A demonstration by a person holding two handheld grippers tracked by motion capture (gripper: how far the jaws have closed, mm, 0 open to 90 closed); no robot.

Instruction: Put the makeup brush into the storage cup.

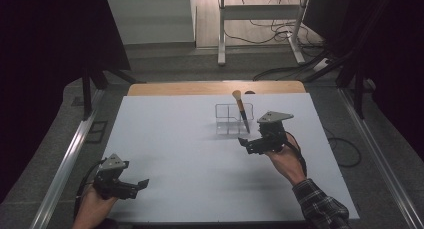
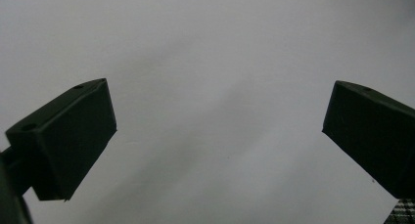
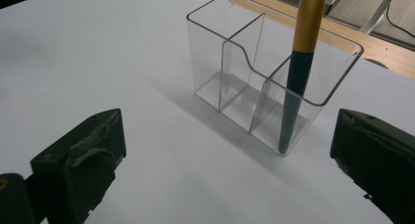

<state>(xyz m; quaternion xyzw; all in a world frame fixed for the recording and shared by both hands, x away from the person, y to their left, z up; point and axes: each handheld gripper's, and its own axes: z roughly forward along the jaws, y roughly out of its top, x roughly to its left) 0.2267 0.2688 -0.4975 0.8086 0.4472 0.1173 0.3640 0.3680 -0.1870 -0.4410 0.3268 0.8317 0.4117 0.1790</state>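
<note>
My right gripper [image 3: 227, 170] hovers just short of the clear organizer [image 3: 274, 72], its jaws set wide apart with nothing between them. From the high view the same right gripper [image 1: 245, 142] sits low over the white worktop [image 1: 190, 159], just in front of the organizer [image 1: 233, 119]. The organizer is a transparent plastic box split by clear dividers into compartments, standing upright toward the far middle of the worktop. A makeup brush [image 3: 299, 72] stands in the end compartment on the right in my right gripper view, handle tip down on the floor of the box, leaning slightly; its handle is gold above and dark below. In the high view the brush [image 1: 240, 109] shows its pale bristle head on top. I can read no brand, label or writing on brush or organizer.

My left gripper [image 1: 142, 184] rests at the near left of the worktop, well apart from the organizer. Its jaws stand wide apart over bare white surface [image 2: 220, 87].
</note>
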